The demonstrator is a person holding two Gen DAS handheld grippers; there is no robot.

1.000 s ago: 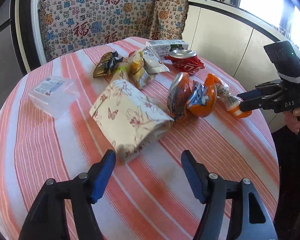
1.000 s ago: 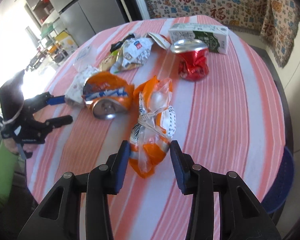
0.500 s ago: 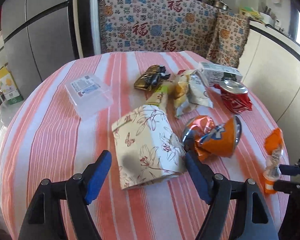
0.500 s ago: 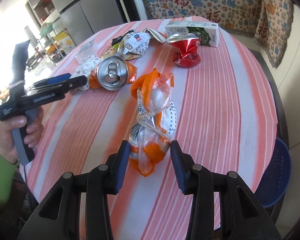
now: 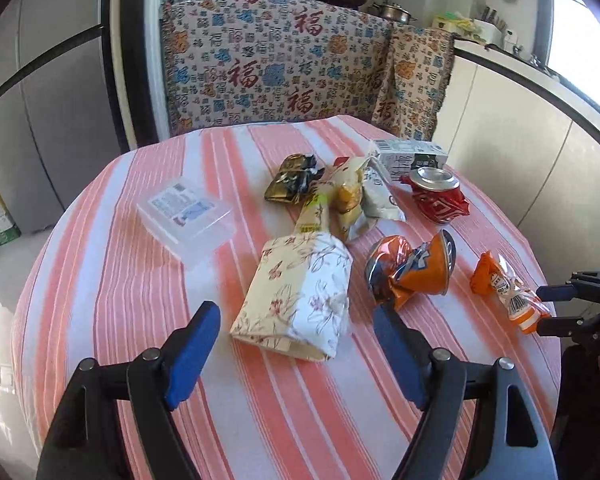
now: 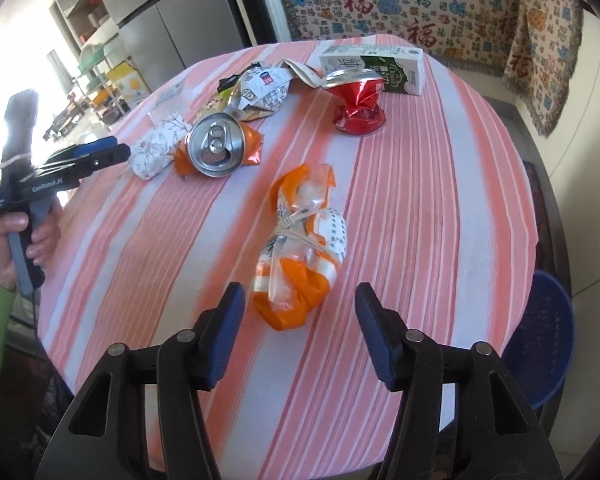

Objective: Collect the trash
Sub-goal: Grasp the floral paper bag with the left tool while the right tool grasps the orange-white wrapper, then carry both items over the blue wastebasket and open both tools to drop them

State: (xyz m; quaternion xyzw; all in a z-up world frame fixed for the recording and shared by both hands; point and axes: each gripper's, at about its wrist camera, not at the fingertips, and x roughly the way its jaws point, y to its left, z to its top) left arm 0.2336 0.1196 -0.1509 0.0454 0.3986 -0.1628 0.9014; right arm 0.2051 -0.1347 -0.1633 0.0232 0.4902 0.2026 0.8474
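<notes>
Trash lies on a round striped table (image 5: 120,280). A floral paper bag (image 5: 296,300) lies just ahead of my open, empty left gripper (image 5: 296,344). A crushed orange can (image 5: 412,272), a crushed red can (image 5: 438,196), a milk carton (image 5: 412,156) and crumpled wrappers (image 5: 356,200) lie beyond. An orange-and-clear plastic wrapper (image 6: 304,248) lies on the table (image 6: 440,208) just ahead of my right gripper (image 6: 298,334), which is open and empty. The orange can (image 6: 216,148), the red can (image 6: 358,104) and the carton (image 6: 374,68) also show in the right wrist view.
A clear plastic box (image 5: 184,212) sits at the table's left. A blue basket (image 6: 548,336) stands on the floor by the table's right edge. A patterned cloth (image 5: 284,72) covers furniture behind the table. The left gripper (image 6: 92,156) shows in the right wrist view.
My right gripper has opened wide and let go of the orange wrapper, which now lies on the table. My left gripper has swung round to face the floral bag squarely.
</notes>
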